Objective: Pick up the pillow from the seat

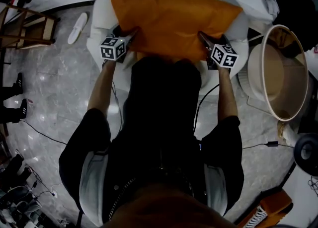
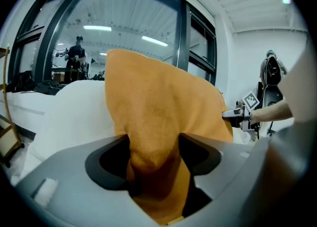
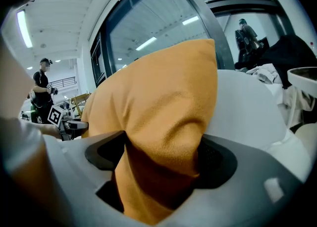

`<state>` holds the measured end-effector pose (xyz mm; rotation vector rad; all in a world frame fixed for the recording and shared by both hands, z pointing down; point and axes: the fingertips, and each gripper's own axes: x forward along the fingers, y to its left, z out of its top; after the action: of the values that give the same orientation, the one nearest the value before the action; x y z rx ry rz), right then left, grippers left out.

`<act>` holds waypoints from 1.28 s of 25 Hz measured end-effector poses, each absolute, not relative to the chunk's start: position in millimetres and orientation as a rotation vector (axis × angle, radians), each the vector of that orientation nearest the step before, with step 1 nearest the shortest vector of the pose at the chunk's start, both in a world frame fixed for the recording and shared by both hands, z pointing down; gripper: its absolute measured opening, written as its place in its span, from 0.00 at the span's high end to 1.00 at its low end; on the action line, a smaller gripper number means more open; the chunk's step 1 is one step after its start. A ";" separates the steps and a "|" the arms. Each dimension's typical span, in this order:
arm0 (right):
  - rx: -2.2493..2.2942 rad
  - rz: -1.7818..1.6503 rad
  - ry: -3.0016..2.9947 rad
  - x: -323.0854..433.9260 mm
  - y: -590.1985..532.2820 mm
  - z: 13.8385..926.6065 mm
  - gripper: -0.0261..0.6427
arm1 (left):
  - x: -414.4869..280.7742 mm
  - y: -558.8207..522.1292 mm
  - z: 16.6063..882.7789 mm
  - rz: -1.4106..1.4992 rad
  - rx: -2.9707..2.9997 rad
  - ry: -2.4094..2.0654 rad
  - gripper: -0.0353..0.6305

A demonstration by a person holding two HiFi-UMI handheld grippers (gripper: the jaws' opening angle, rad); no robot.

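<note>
Pillow (image 1: 171, 23) rests on the white seat (image 1: 99, 11). We hold its two near corners: the left gripper (image 1: 131, 34) jaws are clamped on one, the right gripper (image 1: 203, 38) jaws on the other.

Lab-type indoor hall is indicated: glazed wall (image 2: 138, 23), strip ceiling lights (image 2: 97, 28), cables (image 1: 42, 132) strewn over polished stone floor (image 1: 49, 88), other people (image 2: 77, 55) seen standing with equipment behind.
</note>
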<state>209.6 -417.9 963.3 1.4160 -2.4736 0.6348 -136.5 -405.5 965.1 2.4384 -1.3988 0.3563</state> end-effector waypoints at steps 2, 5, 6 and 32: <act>1.425 0.618 -2.475 207.2 -414.6 961.3 0.36 | -134.7 -401.2 961.5 0.362 2.450 -1.414 0.50; 1.424 0.604 -2.477 202.9 -408.4 958.0 0.41 | -131.4 -392.3 956.3 0.370 2.468 -1.445 0.57; 1.425 0.601 -2.477 202.1 -406.1 956.7 0.43 | -130.3 -389.5 954.8 0.371 2.474 -1.454 0.59; 1.568 0.493 -2.453 200.6 -370.2 847.8 0.45 | -121.3 -359.0 824.9 0.196 2.517 -1.465 0.62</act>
<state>200.6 -370.2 847.8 1.5677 -2.4525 0.4928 -121.3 -359.0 824.9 2.5168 -1.4649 0.1961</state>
